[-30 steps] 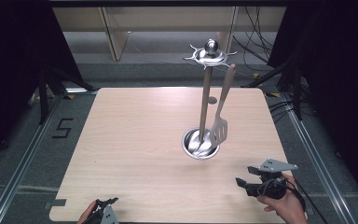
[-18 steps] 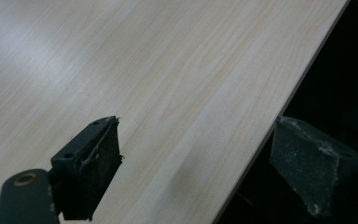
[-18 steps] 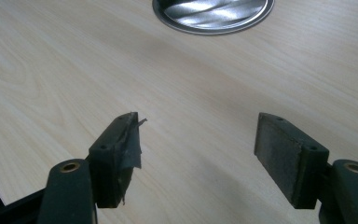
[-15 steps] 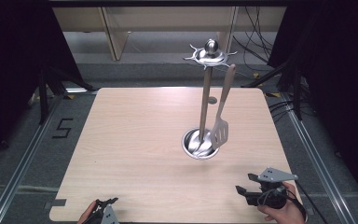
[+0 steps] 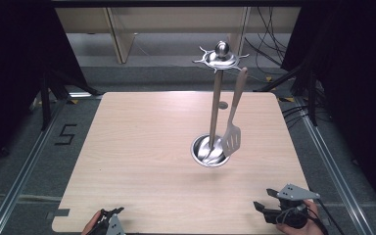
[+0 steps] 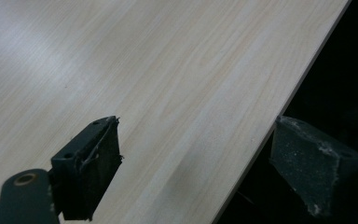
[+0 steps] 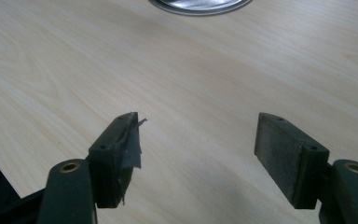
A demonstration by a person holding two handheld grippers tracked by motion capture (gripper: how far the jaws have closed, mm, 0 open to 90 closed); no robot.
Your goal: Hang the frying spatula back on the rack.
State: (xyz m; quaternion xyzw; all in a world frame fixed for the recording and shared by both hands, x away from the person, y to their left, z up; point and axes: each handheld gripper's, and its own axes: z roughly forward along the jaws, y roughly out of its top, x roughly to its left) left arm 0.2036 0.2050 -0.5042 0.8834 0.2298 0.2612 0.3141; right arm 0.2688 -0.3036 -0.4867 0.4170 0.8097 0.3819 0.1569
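Right gripper (image 5: 267, 206) drawn back toward the near right corner of the pale wood-grain tabletop (image 5: 142, 147) over the last second, lower and closer to the person than before; jaws spread wide, nothing between them, confirmed in the right gripper view. Left gripper (image 5: 108, 217) unchanged at the near left edge, jaws likewise apart and empty, one pad (image 6: 95, 163) over the board, the other past its edge.

Slotted metal spatula with a light wooden handle (image 5: 233, 122) hanging from a hook on the chrome utensil stand with a round dish base (image 5: 210, 151), right of table centre, well apart from both grippers. Judged: hanging done, withdrawal in hand.

Tabletop otherwise bare. Grey floor with a taped numeral (image 5: 64, 134) at left, dark curtains either side, cables (image 5: 269, 44) beyond the far edge.
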